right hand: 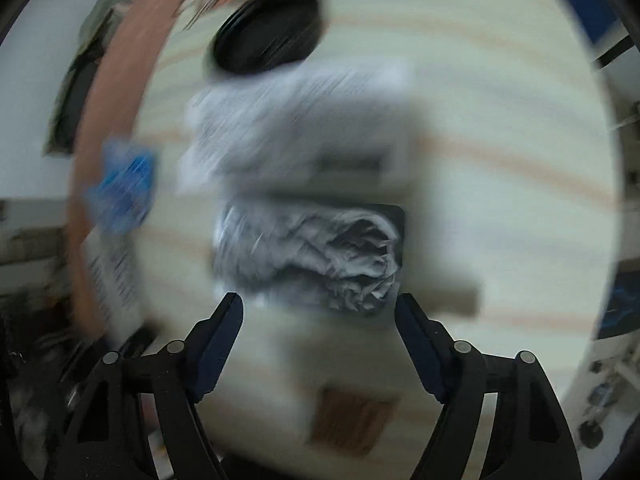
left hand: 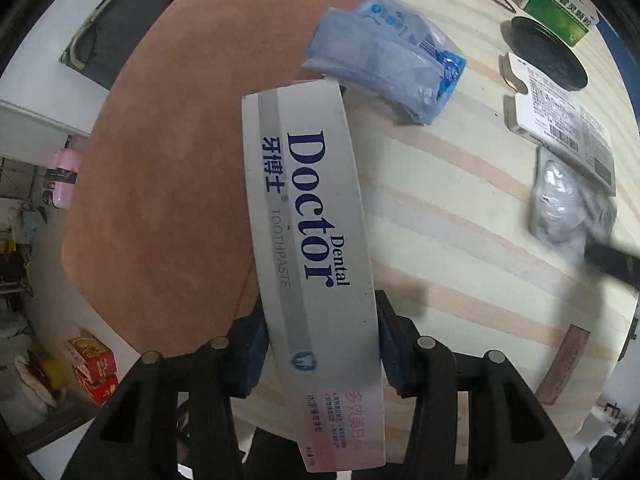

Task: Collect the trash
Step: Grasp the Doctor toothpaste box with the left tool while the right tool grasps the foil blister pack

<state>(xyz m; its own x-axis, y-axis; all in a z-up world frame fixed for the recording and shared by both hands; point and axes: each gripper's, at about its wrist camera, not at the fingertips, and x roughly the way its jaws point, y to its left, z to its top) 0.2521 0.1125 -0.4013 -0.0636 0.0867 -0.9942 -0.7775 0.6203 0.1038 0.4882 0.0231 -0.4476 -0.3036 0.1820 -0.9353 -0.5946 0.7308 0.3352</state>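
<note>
Early in the job: left gripper (left hand: 320, 320) clamped on toothpaste box (left hand: 308, 216). Right gripper (right hand: 320, 312) spread wide, empty, crumpled wrapper (right hand: 316, 256) just ahead. Blue packet (left hand: 388, 56), white carton (left hand: 560, 116), black lid (left hand: 548, 56) left on table (left hand: 440, 220).

Striped table (left hand: 440, 220) with crumpled wrapper (left hand: 560, 208)
</note>
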